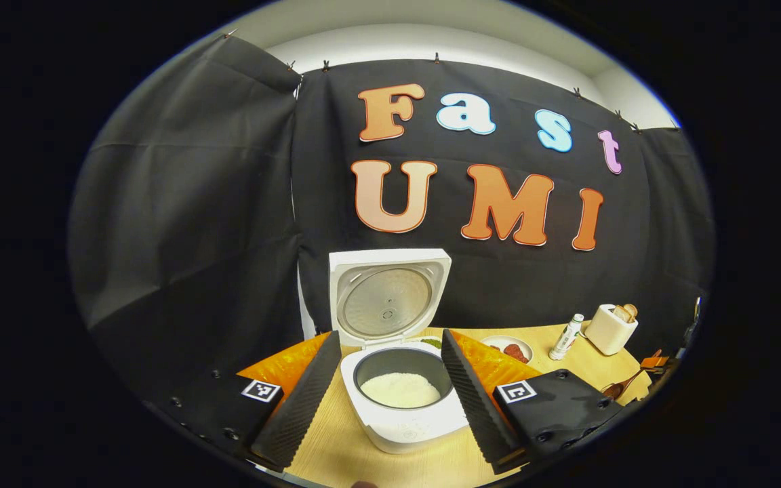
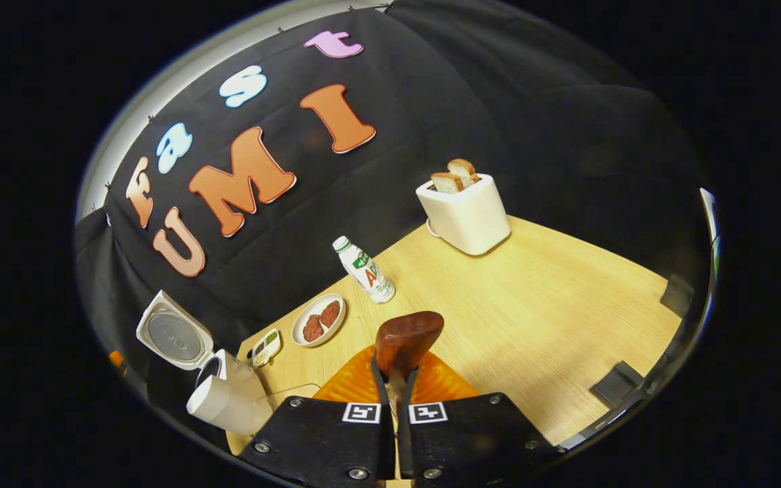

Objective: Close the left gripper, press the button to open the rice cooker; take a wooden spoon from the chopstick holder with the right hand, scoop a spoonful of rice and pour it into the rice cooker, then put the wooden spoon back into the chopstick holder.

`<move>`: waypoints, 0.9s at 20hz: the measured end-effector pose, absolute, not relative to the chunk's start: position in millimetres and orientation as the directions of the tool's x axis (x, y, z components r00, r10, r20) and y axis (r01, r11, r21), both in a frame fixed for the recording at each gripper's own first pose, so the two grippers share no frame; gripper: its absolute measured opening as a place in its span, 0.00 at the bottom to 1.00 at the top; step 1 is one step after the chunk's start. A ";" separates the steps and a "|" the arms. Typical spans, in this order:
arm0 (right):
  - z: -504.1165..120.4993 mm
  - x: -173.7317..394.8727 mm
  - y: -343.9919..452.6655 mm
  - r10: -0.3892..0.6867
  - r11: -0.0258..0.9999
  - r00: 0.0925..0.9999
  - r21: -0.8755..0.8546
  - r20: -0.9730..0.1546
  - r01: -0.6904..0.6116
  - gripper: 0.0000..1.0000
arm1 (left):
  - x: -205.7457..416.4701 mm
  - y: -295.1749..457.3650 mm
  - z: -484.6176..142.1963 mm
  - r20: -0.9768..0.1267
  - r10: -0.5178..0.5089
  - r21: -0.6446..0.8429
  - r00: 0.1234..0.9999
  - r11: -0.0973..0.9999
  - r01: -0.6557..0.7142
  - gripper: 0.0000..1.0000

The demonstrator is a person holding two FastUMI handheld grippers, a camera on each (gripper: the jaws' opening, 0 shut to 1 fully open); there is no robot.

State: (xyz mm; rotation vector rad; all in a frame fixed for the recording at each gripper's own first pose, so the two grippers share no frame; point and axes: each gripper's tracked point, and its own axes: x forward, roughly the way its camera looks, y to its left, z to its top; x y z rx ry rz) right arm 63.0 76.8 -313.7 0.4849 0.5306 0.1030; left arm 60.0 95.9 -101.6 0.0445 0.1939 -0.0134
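Two steps look done: the rice cooker [image 1: 401, 400] stands open on the table [image 2: 539, 318], lid up, with rice in its pot, and the wooden spoon [image 2: 407, 339] is out, clamped in the right tongs [image 2: 396, 379]. The left tongs [image 1: 390, 386] hang spread apart before the cooker. Whether this spoonful is poured I cannot tell; returning the spoon to the chopstick holder remains.

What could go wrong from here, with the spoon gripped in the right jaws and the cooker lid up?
1. The wooden spoon is held by its handle alone, so it may swivel on the way back to the holder.
2. The left gripper stands open either side of the rice cooker, so a careless move could knock it.
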 end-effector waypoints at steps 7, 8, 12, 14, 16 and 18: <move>-342.5 68.7 74.9 0.206 0.885 0.849 0.463 -0.487 0.051 0.03 | 52.4 101.5 -105.8 -0.211 0.013 0.061 0.977 0.998 0.000 1.00; -345.2 69.1 75.2 0.199 0.887 0.850 0.459 -0.488 0.056 0.07 | 51.4 100.8 -106.9 -0.212 0.011 0.058 0.977 0.998 0.002 1.00; -343.8 66.0 78.7 0.219 0.869 0.846 0.491 -0.487 0.058 0.16 | 52.2 98.0 -107.6 -0.215 0.004 0.064 0.977 0.998 0.010 1.00; -349.6 65.6 70.0 0.174 0.879 0.836 0.464 -0.521 0.106 0.41 | 53.1 95.2 -108.8 -0.218 -0.003 0.055 0.976 0.998 0.016 1.00; -343.3 66.2 61.2 0.127 0.891 0.840 0.433 -0.528 0.138 0.64 | 54.4 91.4 -107.1 -0.217 -0.012 0.049 0.976 0.999 0.024 1.00; -340.1 63.4 52.6 0.075 0.916 0.837 0.369 -0.542 0.157 0.95 | 56.0 86.3 -102.7 -0.207 -0.023 0.045 0.978 0.998 0.033 1.00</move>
